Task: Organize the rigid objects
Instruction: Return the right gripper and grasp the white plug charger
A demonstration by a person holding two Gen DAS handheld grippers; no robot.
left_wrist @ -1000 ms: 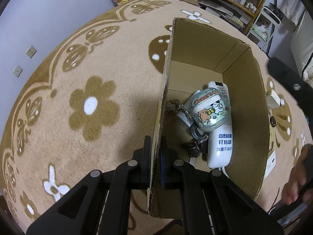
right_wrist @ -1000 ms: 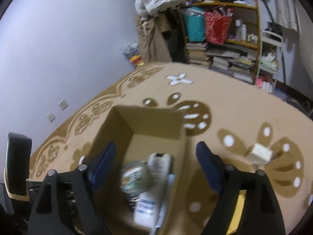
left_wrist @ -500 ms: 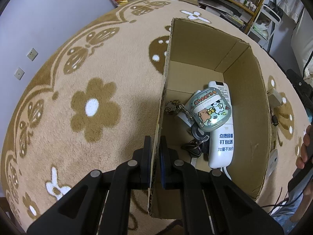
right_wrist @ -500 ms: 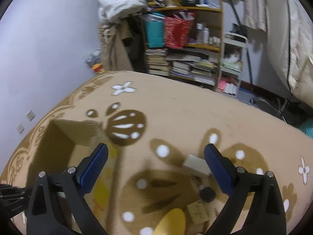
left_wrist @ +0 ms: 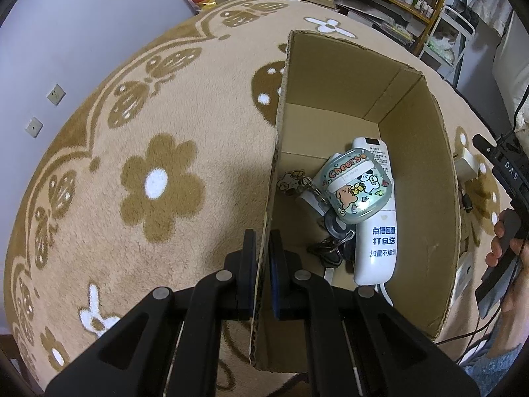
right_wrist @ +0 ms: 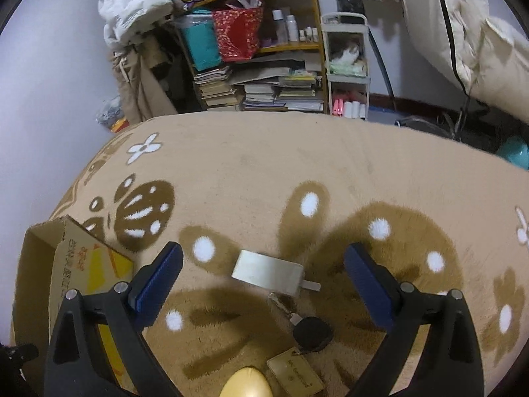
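My left gripper (left_wrist: 262, 248) is shut on the near left wall of an open cardboard box (left_wrist: 416, 76), one finger outside and one inside. Inside lie a white remote (left_wrist: 377, 231), a pale green cartoon case (left_wrist: 357, 187), a charm on a chain (left_wrist: 292, 180) and dark keys (left_wrist: 330, 248). In the right wrist view my right gripper (right_wrist: 263, 266) stands wide open above the carpet, straddling a white charger block (right_wrist: 266, 271). Nearer me lie a black round key fob (right_wrist: 312, 332) with a tan tag (right_wrist: 296, 375) and a gold rounded object (right_wrist: 246, 383). The box (right_wrist: 71, 264) sits at its left.
A tan carpet (left_wrist: 158, 152) with brown flower patterns covers the floor. A cluttered bookshelf (right_wrist: 258, 66), a white cart (right_wrist: 347, 66) and hanging bedding (right_wrist: 463, 33) line the far wall. A person's hand (left_wrist: 506, 251) holding the right gripper shows at the left view's right edge.
The right gripper swung rightward off the box and lowered over the white charger, its jaws spreading wider. The left gripper kept its hold on the box wall.
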